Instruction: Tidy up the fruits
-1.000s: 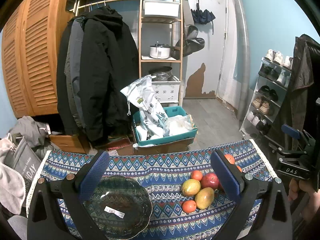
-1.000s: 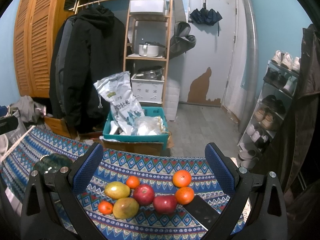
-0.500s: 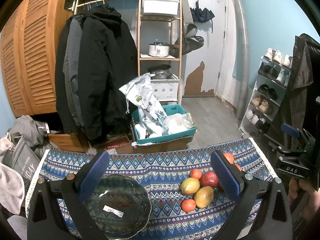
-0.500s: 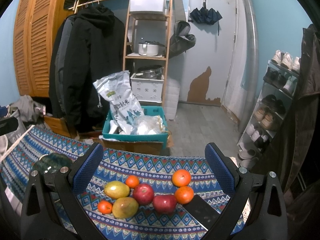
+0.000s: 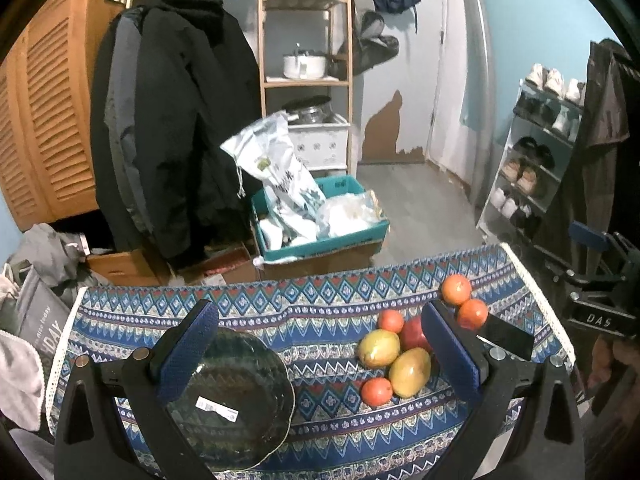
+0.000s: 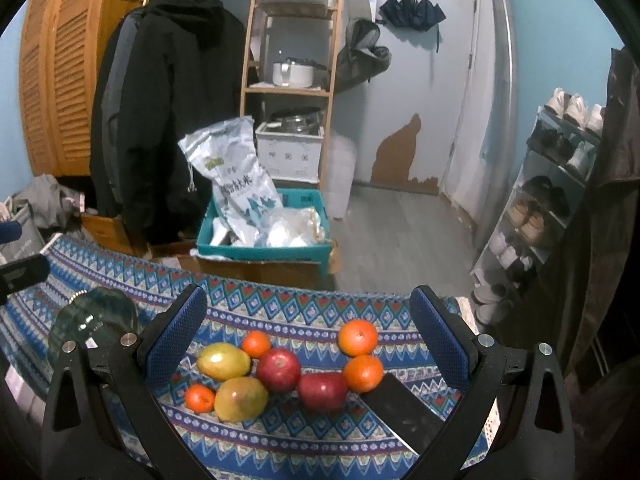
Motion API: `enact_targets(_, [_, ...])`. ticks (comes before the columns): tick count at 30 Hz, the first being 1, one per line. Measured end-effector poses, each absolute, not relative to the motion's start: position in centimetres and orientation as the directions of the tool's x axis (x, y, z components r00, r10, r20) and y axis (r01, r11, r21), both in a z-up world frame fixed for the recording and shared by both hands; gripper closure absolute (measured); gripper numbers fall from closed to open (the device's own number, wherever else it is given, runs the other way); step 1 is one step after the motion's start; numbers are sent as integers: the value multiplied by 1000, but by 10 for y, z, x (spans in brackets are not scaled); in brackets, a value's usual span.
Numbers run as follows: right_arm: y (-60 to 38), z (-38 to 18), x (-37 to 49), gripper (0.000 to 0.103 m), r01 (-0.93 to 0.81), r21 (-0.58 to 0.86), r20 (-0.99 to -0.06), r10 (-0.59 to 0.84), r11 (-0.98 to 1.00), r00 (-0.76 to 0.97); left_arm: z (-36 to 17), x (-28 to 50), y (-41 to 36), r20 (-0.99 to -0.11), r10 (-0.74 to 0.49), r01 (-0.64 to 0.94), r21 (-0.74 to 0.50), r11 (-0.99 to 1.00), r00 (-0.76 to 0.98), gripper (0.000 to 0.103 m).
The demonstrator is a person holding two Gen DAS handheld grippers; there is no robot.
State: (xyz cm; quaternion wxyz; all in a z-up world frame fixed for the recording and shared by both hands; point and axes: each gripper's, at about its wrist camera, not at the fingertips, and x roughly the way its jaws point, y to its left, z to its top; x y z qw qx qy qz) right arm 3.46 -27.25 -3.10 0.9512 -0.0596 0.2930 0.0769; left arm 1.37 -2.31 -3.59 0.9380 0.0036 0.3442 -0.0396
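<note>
Several fruits lie grouped on the patterned tablecloth [image 6: 280, 320]: two mangoes [image 6: 240, 399] [image 6: 223, 360], two red apples [image 6: 278, 370] [image 6: 322, 391] and several oranges [image 6: 357, 337]. A dark glass bowl [image 5: 232, 396] stands empty at the left; it also shows in the right wrist view [image 6: 94, 316]. My left gripper [image 5: 318, 354] is open and empty above the table between bowl and fruit; the mangoes [image 5: 378, 348] lie by its right finger. My right gripper [image 6: 308, 338] is open and empty, raised over the fruit group.
A black phone [image 6: 404, 412] lies on the cloth beside the right-hand orange. Beyond the table's far edge stand a teal crate with bags [image 6: 264, 236], a wooden shelf [image 6: 292, 80], hanging coats [image 6: 160, 120] and a shoe rack [image 6: 552, 184].
Both grippers stay open. The left wrist view has shifted slightly, so bowl and fruit sit a little higher in it. The fruits have not moved.
</note>
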Motion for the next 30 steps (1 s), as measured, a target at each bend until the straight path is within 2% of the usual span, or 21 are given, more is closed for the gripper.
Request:
enact_targets(11, [-278, -58, 50, 4, -172, -94, -642, 73, 981, 764, -75, 32, -31, -721, -82, 88, -29, 996, 688, 1])
enact_targets(30, [-294, -142, 94, 4, -136, -62, -817, 28, 989, 577, -148, 72, -47, -829, -89, 86, -50, 995, 552, 4])
